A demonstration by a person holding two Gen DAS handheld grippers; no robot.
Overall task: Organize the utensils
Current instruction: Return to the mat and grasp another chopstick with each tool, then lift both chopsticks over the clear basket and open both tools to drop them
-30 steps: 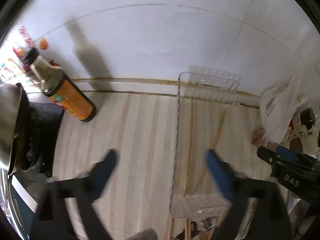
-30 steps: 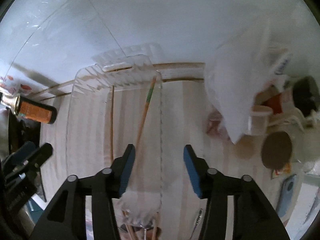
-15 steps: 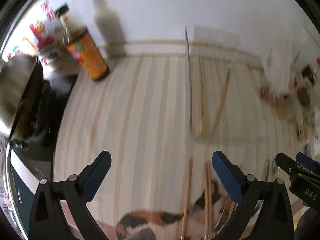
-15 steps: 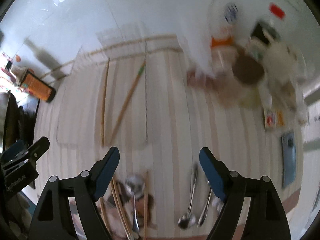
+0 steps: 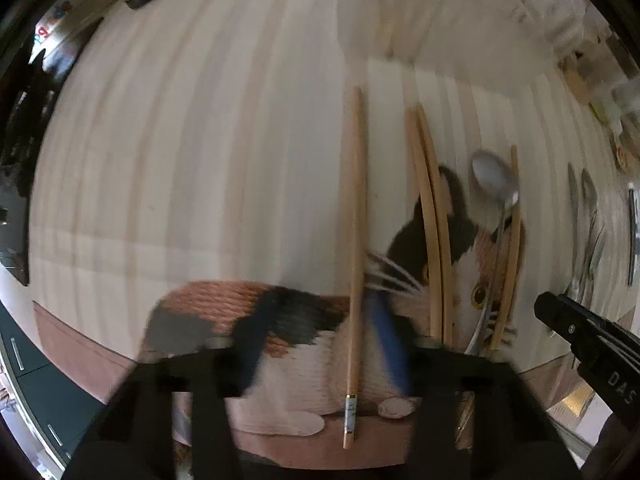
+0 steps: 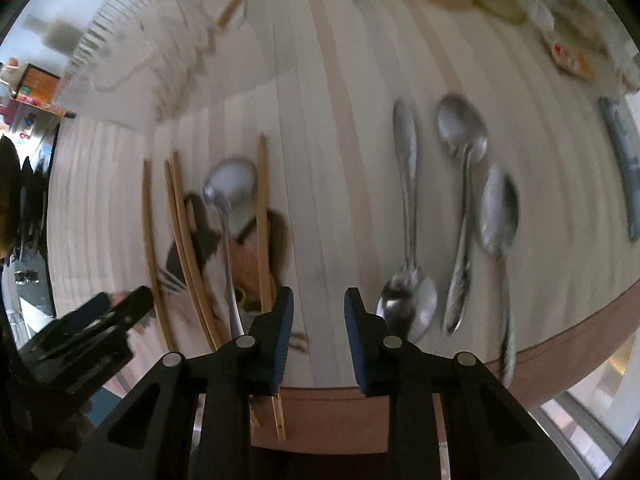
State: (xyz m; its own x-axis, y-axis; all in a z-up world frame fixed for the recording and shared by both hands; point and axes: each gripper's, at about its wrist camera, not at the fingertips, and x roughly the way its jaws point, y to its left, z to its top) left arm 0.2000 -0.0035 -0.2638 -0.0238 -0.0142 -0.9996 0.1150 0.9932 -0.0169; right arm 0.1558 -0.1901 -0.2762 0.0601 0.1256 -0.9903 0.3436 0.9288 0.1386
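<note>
Straddling a lone chopstick point(image 5: 355, 216) on the cat-print mat point(image 5: 224, 312), the left gripper point(image 5: 316, 344) gapes, seemingly lining up a pinch. The right gripper point(image 6: 318, 320) hangs open over bare striped table point(image 6: 320, 160), between spoons point(image 6: 460, 208) and chopsticks point(image 6: 184, 236).

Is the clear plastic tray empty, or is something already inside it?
Not empty. In the right wrist view, the clear tray holds at least one wooden chopstick. Blur hides whether it holds more.

Bare striped tabletop point(image 6: 320, 200) between chopsticks point(image 6: 262, 216) and spoons point(image 6: 408, 208), clear tray point(image 6: 132, 52) blocking far left
</note>
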